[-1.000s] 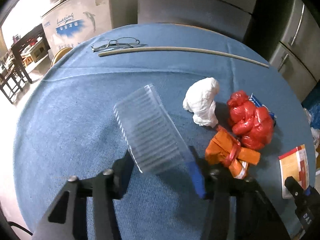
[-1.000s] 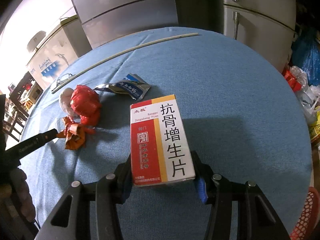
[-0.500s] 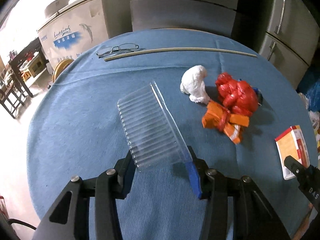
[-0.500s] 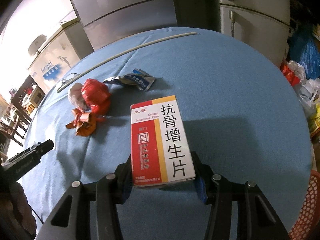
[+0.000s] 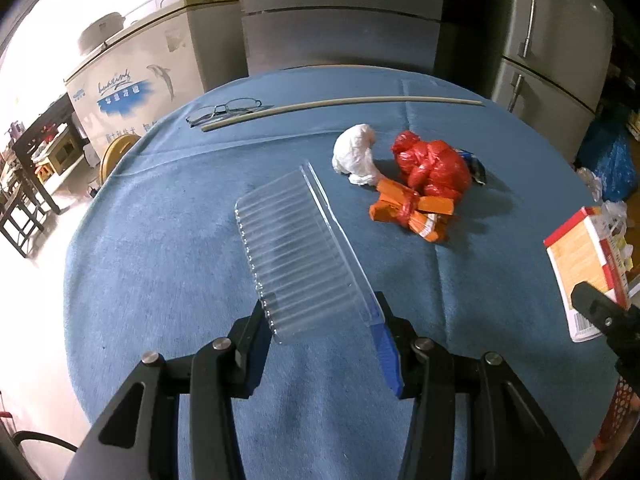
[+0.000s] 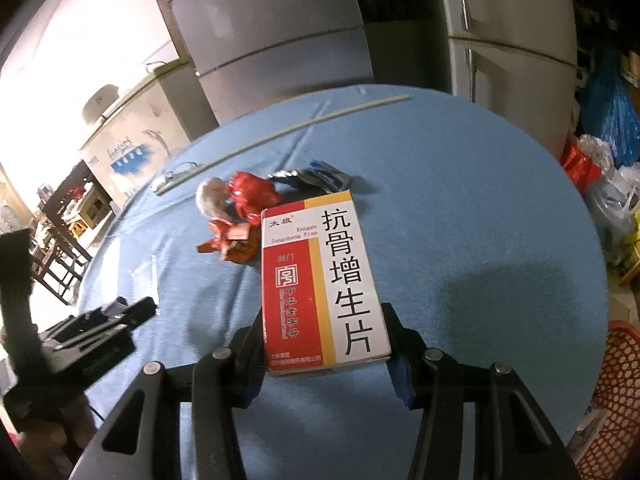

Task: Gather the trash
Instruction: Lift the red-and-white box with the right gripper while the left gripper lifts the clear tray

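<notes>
Up close, two black hand-held grippers with blue pads hang over a round table covered in blue cloth [image 5: 168,240], each one gripping a piece of trash. In the left wrist view, the left gripper [image 5: 322,322] is clamped on a clear ribbed plastic tray [image 5: 298,258], which is lifted off the cloth and tilts away from the camera, its near end pinched between the two pads. In the right wrist view, the right gripper [image 6: 326,342] is clamped on a flat cardboard medicine box, red, yellow and white with large black Chinese characters [image 6: 320,284]; the box is held by its near end, above the cloth. More rubbish lies clustered on the cloth towards the far right of the table in the left view: a crumpled white tissue wad [image 5: 356,154], a knotted red plastic bag [image 5: 434,168] just beside it, and a folded orange wrapper [image 5: 412,212] touching the bag's near side. A crushed blue-and-silver foil packet [image 6: 320,174] peeks out behind the red bag — it shows more plainly in the right wrist view. Near the table's far edge lies a long pale thin stick [image 5: 340,103], with a pair of thin-framed eyeglasses [image 5: 224,110] beside its left end. Beyond the table stand grey refrigerators [image 5: 340,12] and a white chest freezer with a blue dolphin print [image 5: 132,76]. A red mesh basket [image 6: 618,392] shows past the table's right edge — only part of it is visible.
</notes>
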`<state>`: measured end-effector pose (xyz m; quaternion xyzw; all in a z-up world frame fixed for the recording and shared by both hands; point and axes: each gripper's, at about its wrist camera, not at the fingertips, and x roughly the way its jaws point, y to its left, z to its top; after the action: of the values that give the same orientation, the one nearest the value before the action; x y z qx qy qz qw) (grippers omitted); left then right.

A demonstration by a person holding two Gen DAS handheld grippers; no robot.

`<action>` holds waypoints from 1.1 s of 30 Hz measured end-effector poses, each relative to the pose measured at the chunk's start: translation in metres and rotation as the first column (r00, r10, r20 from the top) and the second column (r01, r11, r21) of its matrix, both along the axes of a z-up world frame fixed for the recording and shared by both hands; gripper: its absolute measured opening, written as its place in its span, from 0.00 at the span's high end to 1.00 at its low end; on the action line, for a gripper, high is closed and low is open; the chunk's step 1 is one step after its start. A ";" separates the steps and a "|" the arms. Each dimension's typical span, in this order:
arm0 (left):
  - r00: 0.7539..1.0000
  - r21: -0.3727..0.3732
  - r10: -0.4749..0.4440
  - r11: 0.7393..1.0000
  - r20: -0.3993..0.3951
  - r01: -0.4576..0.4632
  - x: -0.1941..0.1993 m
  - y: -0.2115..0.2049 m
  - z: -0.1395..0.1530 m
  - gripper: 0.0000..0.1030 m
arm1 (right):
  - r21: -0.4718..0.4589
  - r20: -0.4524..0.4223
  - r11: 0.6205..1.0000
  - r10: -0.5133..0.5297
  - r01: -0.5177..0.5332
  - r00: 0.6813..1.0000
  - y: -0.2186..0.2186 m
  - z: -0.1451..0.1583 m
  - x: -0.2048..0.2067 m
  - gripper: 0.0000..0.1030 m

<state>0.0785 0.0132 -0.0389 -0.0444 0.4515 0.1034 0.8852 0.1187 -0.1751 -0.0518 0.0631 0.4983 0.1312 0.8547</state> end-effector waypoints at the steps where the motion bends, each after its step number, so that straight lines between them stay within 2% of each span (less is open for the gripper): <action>1: 1.000 -0.004 -0.004 1.000 0.001 0.004 -0.002 -0.001 0.000 0.53 | 0.004 0.005 1.000 0.000 0.000 1.000 0.000 0.002 -0.002 0.48; 8: 0.999 0.004 -0.031 1.000 0.011 0.031 -0.011 -0.012 0.005 0.53 | 0.018 0.023 1.000 -0.003 0.002 1.000 0.001 0.012 -0.015 0.48; 16: 0.998 0.021 -0.063 0.998 0.005 0.063 -0.017 -0.024 0.003 0.53 | -0.014 0.056 1.000 0.016 -0.015 0.998 0.007 0.018 -0.029 0.48; 26: 0.995 0.029 -0.098 0.995 0.020 0.098 -0.019 -0.039 0.009 0.53 | -0.034 0.080 0.999 -0.006 0.009 0.997 -0.001 0.024 -0.040 0.48; 33: 0.991 0.061 -0.132 0.990 0.030 0.130 -0.021 -0.054 0.012 0.53 | -0.044 0.104 0.999 -0.019 0.023 0.994 -0.005 0.030 -0.044 0.48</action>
<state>0.0580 -0.0410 -0.0269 0.0097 0.4350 0.0574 0.8986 0.0742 -0.1798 -0.0222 0.0422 0.4554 0.1141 0.8819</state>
